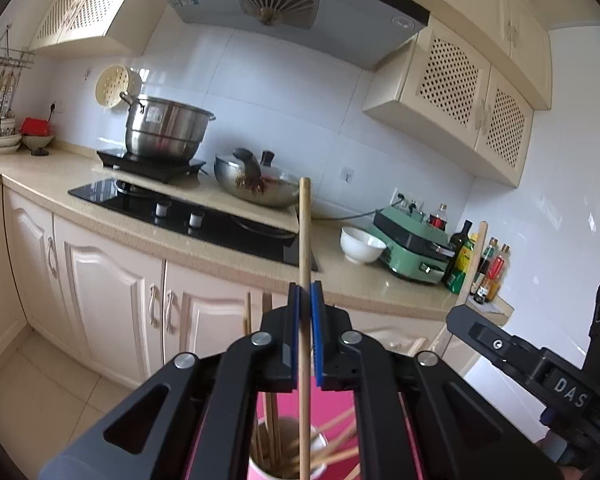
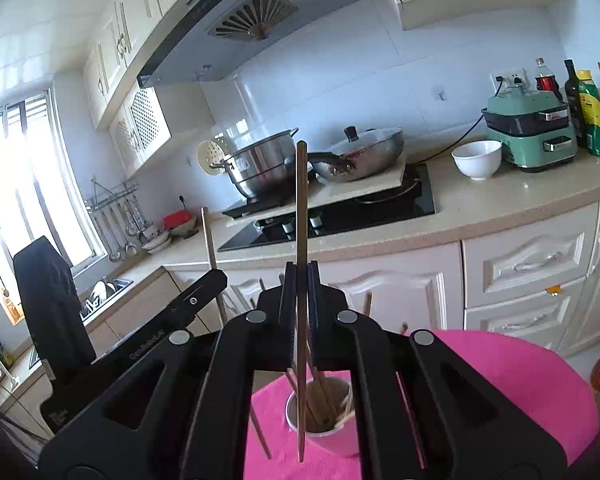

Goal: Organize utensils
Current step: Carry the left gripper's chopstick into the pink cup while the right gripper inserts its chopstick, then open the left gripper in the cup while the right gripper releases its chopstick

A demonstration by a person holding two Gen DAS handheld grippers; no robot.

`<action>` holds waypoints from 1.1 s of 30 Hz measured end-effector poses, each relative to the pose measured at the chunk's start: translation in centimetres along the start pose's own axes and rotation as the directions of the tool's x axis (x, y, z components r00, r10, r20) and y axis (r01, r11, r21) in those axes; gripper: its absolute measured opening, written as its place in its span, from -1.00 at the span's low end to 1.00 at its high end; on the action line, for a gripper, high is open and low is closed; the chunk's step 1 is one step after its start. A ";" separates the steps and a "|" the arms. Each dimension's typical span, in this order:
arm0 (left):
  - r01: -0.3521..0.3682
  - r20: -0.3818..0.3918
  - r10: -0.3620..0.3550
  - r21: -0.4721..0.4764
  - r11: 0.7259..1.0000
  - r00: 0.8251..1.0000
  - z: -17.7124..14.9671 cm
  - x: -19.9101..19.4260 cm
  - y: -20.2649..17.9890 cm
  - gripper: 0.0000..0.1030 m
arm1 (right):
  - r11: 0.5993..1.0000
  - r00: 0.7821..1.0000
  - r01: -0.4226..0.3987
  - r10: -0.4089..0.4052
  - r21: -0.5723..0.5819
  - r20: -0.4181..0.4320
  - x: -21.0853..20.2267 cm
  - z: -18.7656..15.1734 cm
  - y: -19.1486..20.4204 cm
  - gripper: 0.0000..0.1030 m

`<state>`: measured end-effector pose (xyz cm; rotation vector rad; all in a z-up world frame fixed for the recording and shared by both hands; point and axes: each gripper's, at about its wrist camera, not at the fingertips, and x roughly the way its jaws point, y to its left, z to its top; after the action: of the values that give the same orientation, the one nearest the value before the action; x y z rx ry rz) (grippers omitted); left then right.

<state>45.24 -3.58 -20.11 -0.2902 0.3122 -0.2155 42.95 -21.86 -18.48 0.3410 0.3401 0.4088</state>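
Note:
In the left wrist view my left gripper (image 1: pixel 305 292) is shut on a pale wooden chopstick (image 1: pixel 305 224), which stands upright between the blue pads. Under it a white cup (image 1: pixel 288 456) with several chopsticks rests on a pink cloth (image 1: pixel 336 404). My right gripper (image 1: pixel 462 314) shows at the right edge with another stick (image 1: pixel 476 260). In the right wrist view my right gripper (image 2: pixel 301 274) is shut on a darker chopstick (image 2: pixel 301 200), upright above the cup (image 2: pixel 332 436) on the pink cloth (image 2: pixel 500 380). My left gripper (image 2: pixel 216 280) and its chopstick (image 2: pixel 209 236) appear at the left. A loose chopstick (image 2: pixel 260 436) leans beside the cup.
Beyond the cloth runs a counter with a black hob (image 2: pixel 340 216), a steel pot (image 2: pixel 260 168), a wok (image 2: pixel 360 156), a white bowl (image 2: pixel 476 158), a green appliance (image 2: pixel 528 132) and bottles (image 2: pixel 588 112). Cream cabinets stand below and above.

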 end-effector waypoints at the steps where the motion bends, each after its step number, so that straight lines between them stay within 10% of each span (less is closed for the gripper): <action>1: -0.004 0.010 0.004 0.005 1.000 1.000 0.1 0.3 -0.1 -0.89 | 1.000 1.000 -0.003 0.003 -0.002 0.005 0.2 0.1 -0.2 -0.89; 15: -0.081 0.101 0.078 0.026 0.996 0.992 -3.7 4.7 0.4 -0.89 | 0.997 0.998 -0.041 0.044 -0.061 0.042 2.5 -0.2 -1.0 -0.89; 33: -0.139 -0.003 0.140 0.076 0.987 0.990 -8.0 3.0 1.3 -0.89 | 0.990 0.998 -0.037 0.031 -0.133 -0.050 3.3 -2.8 -0.4 -0.89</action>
<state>45.58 -5.06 -28.66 -0.1917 0.3305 -0.0906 44.87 -20.06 -22.02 0.2061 0.3521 0.4713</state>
